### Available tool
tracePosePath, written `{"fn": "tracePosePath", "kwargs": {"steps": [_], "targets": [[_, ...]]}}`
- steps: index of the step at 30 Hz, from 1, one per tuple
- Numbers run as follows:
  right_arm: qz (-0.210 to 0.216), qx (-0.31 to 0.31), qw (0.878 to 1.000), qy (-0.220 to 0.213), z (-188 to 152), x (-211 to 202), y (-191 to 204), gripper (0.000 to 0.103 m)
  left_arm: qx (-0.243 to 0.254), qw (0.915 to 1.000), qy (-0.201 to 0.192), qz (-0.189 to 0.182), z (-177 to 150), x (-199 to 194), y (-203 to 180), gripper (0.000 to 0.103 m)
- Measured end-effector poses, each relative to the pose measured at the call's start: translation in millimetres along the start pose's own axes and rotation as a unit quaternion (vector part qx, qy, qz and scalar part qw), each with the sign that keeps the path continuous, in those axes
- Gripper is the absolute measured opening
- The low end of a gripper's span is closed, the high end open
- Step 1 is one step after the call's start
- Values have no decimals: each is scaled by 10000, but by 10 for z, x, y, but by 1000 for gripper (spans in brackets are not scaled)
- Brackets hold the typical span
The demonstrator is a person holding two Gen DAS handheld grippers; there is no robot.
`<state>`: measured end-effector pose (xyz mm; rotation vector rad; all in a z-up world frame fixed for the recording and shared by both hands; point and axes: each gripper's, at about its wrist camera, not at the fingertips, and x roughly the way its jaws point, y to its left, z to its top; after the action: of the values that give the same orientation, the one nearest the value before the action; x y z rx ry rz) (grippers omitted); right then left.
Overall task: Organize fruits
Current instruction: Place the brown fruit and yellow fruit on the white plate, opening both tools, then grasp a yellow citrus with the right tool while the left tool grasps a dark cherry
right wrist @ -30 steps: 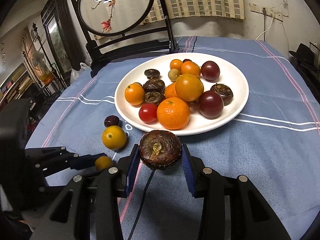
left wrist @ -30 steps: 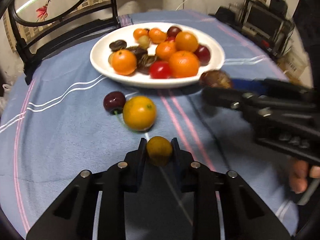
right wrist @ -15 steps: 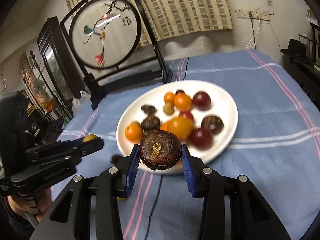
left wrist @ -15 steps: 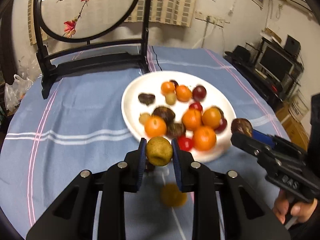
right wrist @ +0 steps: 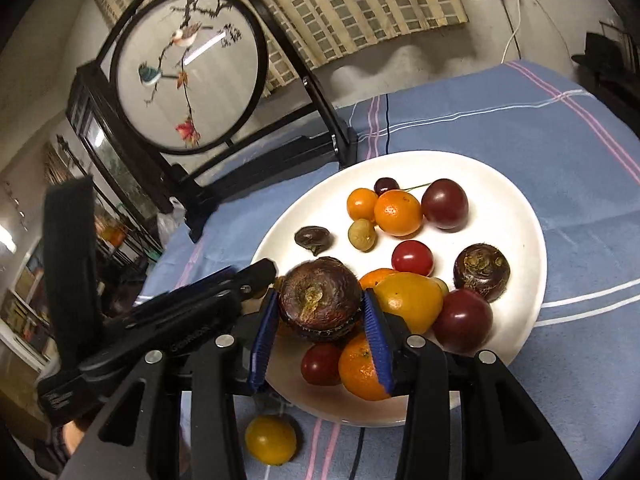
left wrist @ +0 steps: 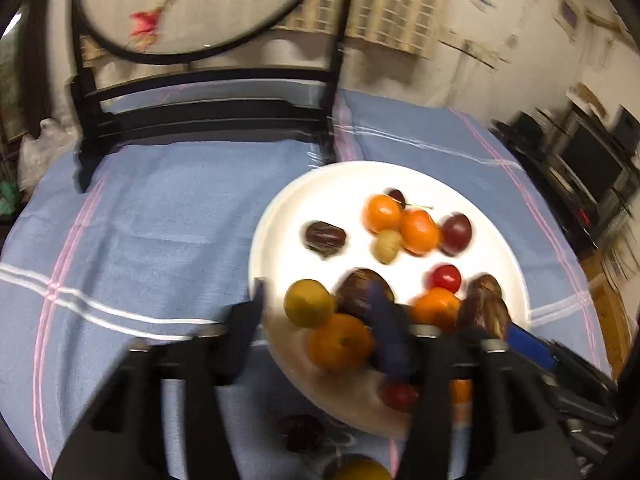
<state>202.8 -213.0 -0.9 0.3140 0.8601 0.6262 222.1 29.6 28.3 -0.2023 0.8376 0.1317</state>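
Brown and wrinkled, the water chestnut point(right wrist: 320, 300) sits clamped between the blue pads point(right wrist: 376, 340) of the right gripper point(right wrist: 320, 320), held above the near left part of the white plate point(right wrist: 516, 220). On the plate lie several oranges point(right wrist: 398, 213), dark plums point(right wrist: 445, 203), a red cherry tomato point(right wrist: 412, 257), a second water chestnut point(right wrist: 482, 272) near the right rim, a small green fruit point(right wrist: 362, 234) and a dark dried fruit point(right wrist: 313, 238) on the left side.

From the left wrist view, the left gripper point(left wrist: 316, 312) has its jaws spread wide, with a small yellow fruit point(left wrist: 309, 303) in the gap over the near left rim of the plate; the frame is blurred and I cannot tell whether either finger touches it. Its right blue pad point(left wrist: 390, 332) stands in front of the piled fruit.

On the blue striped cloth point(right wrist: 520, 120) covering the worktop, a yellow tomato point(right wrist: 271, 439) rests just near of the plate, and a dark cherry point(left wrist: 300, 432) lies beside it in the left wrist view. At the far edge of the worktop stands a round embroidered screen point(right wrist: 188, 68) in a black frame, with a bamboo blind point(right wrist: 340, 4) on the wall behind.
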Motion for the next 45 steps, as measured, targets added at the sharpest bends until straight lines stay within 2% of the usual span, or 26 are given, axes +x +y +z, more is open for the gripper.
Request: {"fn": "tracePosePath", "kwargs": {"steps": [1, 2, 5, 8, 13, 22, 29, 31, 33, 36, 40, 45], "targets": [[91, 48, 9999, 4, -6, -17, -17, 47, -73, 9999, -83, 36, -3, -27, 32, 74], [155, 77, 9998, 29, -9, -33, -26, 49, -128, 9998, -127, -14, -14, -60, 66, 75], [129, -7, 9999, -30, -45, -115, 12, 56, -224, 9996, -91, -114, -83, -136, 141, 75], [42, -262, 9996, -48, -121, -200, 80, 57, -232, 9997, -112, -48, -196, -210, 202, 76], [-86, -715, 9973, 156, -372, -262, 238, 57, -256, 9996, -99, 91, -407, -305, 322, 82], [-348, -1453, 9868, 624, -813, -195, 492, 57, -365, 9988, -21, 334, -660, -373, 562, 84], [-442, -1622, 9815, 915, -894, 32, 632, 57, -527, 9983, 92, 250, -676, -345, 672, 84], [-577, -1752, 9782, 952, -926, 127, 681, 53, -526, 9983, 134, 224, -681, -325, 663, 84], [-632, -1782, 9766, 1025, -948, 199, 692, 38, -482, 9985, 177, 189, -687, -304, 636, 84], [-584, -1728, 9781, 1006, -951, 196, 659, 37, -403, 9989, 210, 134, -701, -291, 585, 84], [-482, -1507, 9842, 798, -865, -28, 540, 37, -274, 9993, 258, 75, -744, -264, 506, 84], [-679, -1174, 9881, 731, -751, -165, 316, 37, -33, 9995, 316, -23, -794, -236, 375, 84]]}}
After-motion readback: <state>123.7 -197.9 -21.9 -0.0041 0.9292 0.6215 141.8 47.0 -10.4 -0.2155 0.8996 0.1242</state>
